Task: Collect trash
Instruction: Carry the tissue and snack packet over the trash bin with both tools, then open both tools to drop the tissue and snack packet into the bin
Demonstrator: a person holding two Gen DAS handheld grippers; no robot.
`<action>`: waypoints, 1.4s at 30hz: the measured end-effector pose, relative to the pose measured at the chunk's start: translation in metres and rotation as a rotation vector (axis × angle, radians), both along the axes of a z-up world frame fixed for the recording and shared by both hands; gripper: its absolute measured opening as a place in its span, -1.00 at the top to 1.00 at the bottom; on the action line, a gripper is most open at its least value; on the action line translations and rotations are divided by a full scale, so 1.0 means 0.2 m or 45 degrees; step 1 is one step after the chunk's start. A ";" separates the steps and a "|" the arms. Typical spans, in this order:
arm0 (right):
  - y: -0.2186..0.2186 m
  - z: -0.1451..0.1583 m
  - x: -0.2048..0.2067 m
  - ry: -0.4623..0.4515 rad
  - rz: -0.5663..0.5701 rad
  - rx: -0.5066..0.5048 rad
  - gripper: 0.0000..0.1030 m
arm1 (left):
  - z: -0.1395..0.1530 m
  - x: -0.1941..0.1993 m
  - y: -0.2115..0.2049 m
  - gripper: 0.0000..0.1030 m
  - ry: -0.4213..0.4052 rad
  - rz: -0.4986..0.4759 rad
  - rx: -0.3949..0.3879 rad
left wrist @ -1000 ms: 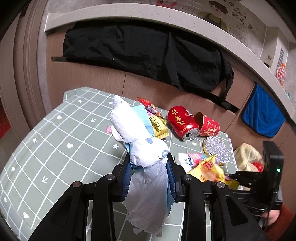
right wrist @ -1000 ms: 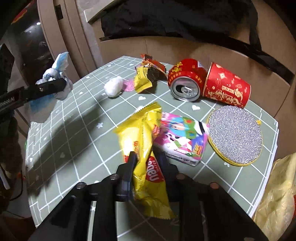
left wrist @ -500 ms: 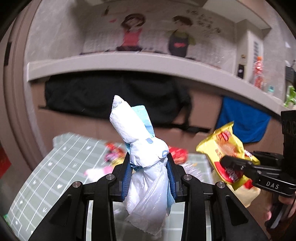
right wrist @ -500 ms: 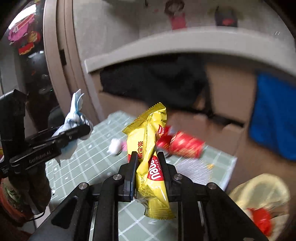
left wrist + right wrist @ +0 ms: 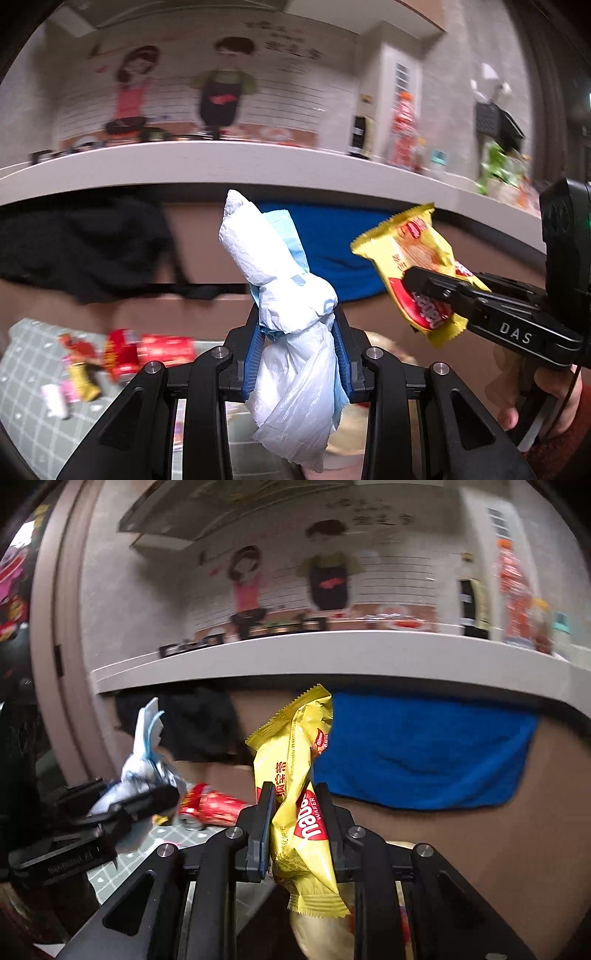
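Currently I am holding two pieces of trash aloft, one per gripper. My left gripper (image 5: 295,343) is clamping a knotted white-and-blue plastic wad (image 5: 280,291) at its waist, at the centre of the left wrist view; its fingers (image 5: 253,354) are pressing on both sides, with loose film hanging below them. My right gripper (image 5: 293,823) is pinching a yellow wafer wrapper (image 5: 303,794) near its middle, at the centre of the right wrist view; most of the wrapper is standing above the fingers (image 5: 264,823) and a crimped end is dangling beneath.

Risks, as I am judging them:

- The wrapper is glossy and the grip looks narrow, so a quick swing could be letting it slide out.
- The wad is soft; if it compresses further, it may be slipping through, or its hanging tail may be snagging on something.
- The two grippers are travelling near each other, the right one showing at the right of the left wrist view, so a collision is possible.
- Red cans (image 5: 147,352) and small wrappers (image 5: 79,376) are lying on the green tabletop (image 5: 26,406) at lower left, and a low pass could be knocking them off.
- A pale bag (image 5: 325,934), seemingly the bin liner, is showing only partly at the bottom of the frame, so I could be releasing beside it.
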State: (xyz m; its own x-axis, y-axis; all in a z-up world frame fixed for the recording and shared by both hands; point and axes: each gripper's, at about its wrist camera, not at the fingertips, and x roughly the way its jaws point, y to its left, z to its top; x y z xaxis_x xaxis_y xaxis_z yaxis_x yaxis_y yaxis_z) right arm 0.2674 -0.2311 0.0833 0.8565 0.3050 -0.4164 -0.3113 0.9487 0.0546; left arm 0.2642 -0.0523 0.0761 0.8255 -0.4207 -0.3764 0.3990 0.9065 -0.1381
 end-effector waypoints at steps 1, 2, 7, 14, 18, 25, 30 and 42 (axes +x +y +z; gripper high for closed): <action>-0.05 0.00 0.00 -0.002 -0.029 -0.001 0.62 | 0.00 0.00 -0.04 0.32 0.002 -0.013 0.002; -0.10 -0.01 0.00 -0.001 -0.060 -0.001 0.62 | 0.00 0.01 -0.09 0.32 0.005 -0.031 0.001; -0.30 -0.04 0.00 0.021 -0.143 0.003 0.61 | -0.02 0.05 -0.26 0.32 0.020 -0.073 -0.003; -0.43 -0.12 0.00 0.060 -0.191 0.034 0.61 | -0.10 0.11 -0.41 0.32 0.079 -0.096 0.016; -0.46 -0.18 0.03 0.088 -0.200 0.056 0.60 | -0.16 0.16 -0.46 0.32 0.121 -0.103 0.024; -0.49 -0.26 0.08 0.122 -0.209 0.077 0.60 | -0.25 0.23 -0.47 0.32 0.181 -0.104 0.023; -0.51 -0.33 0.13 0.154 -0.215 0.085 0.60 | -0.31 0.28 -0.51 0.32 0.209 -0.118 0.035; -0.56 -0.48 0.25 0.236 -0.241 0.132 0.51 | -0.44 0.42 -0.55 0.25 0.307 -0.174 0.016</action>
